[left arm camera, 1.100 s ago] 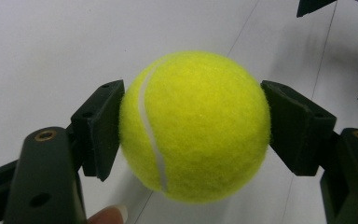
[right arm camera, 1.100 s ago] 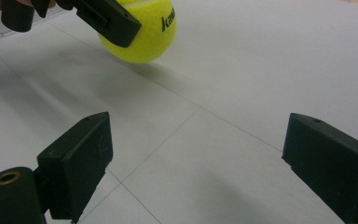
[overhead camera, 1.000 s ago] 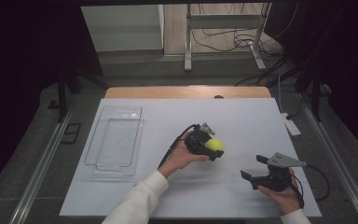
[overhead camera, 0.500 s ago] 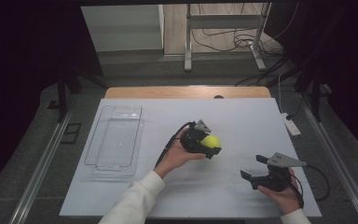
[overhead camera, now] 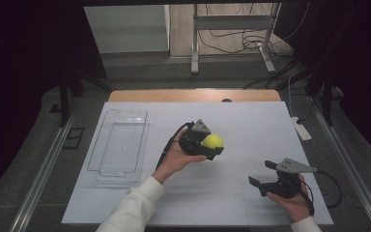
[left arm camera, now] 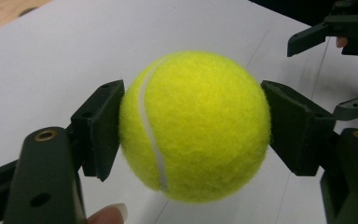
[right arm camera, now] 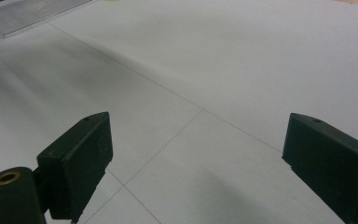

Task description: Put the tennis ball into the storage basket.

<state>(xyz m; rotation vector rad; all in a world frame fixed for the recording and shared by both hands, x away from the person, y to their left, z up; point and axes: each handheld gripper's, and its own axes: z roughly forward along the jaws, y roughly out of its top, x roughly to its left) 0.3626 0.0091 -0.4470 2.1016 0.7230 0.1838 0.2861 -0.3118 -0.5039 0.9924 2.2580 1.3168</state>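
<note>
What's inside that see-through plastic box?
Nothing: through the clear rectangular plastic box shows just the white table sheet. The fuzzy yellow tennis ball is elsewhere, clamped in the left hand-held gripper.

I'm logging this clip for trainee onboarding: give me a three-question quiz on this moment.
1. True or false: the left hand-held gripper is shut on the ball.
2. The tray holds: A) the ball B) a cup C) nothing.
3. Fill in: the right hand-held gripper has its jaws ____, with nothing between them.

Key: 1 true: both pads press the ball's sides, and it hangs above the table. 2 C: it lies bare, left of the ball. 3 open.
</note>
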